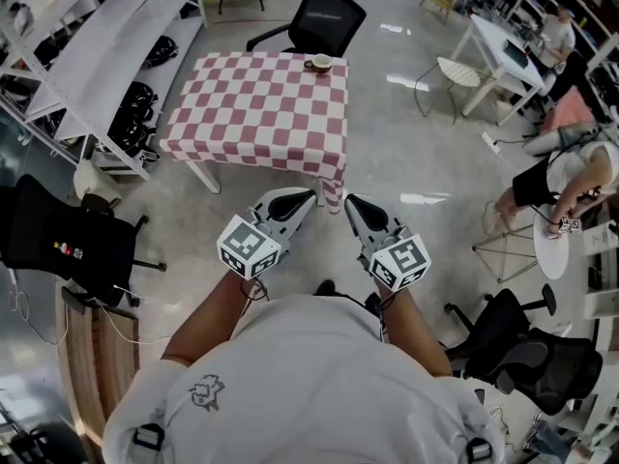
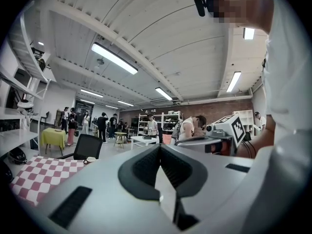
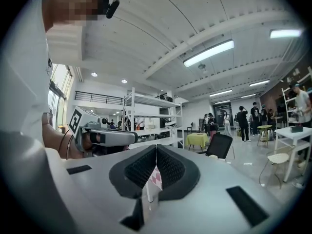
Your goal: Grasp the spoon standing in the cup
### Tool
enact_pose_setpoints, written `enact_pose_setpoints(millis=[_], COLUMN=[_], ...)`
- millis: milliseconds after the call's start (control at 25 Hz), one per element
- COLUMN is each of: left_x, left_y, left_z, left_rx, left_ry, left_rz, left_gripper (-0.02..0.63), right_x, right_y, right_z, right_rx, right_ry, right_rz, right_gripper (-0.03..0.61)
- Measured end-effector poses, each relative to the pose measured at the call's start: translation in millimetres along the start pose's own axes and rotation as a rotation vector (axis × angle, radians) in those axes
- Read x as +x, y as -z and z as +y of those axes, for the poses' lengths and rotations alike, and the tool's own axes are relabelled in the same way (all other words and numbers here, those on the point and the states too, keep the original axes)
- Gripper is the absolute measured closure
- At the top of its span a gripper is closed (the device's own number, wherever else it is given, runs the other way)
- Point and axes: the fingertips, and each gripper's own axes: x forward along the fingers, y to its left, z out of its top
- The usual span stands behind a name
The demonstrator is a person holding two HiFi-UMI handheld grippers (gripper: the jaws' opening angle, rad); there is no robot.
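A white cup stands at the far edge of a table with a red-and-white checked cloth. The spoon in it is too small to make out. My left gripper and right gripper are held close to my body, over the floor short of the table's near edge, tips pointing at it. Both are shut with nothing between the jaws. In the left gripper view the cup shows small on the checked table, far beyond the shut left gripper. The right gripper shows a strip of cloth through its lower gap.
A black office chair stands behind the table by the cup. White shelving runs along the left. Another black chair is at my near left, more chairs at my right. A seated person and white tables are at the right.
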Motion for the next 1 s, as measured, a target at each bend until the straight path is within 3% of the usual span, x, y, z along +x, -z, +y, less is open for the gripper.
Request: enact_pose_setpoints(millis=[400, 1000], left_x=[84.8, 112.5], left_y=[0.5, 12.2], left_z=[22.2, 96.3], left_rx=[-0.015, -0.057], left_ry=[-0.087, -0.137], left_rz=[0.017, 0.057], left_gripper=[0.6, 0.6], right_x=[-3.0, 51.4], right_y=[4.5, 2.6], right_z=[-89.2, -146.1], right_rx=[0.023, 0.061], right_ry=[-0.066, -0.042], right_rz=[0.011, -0.006], right_gripper=[0.547, 0.546])
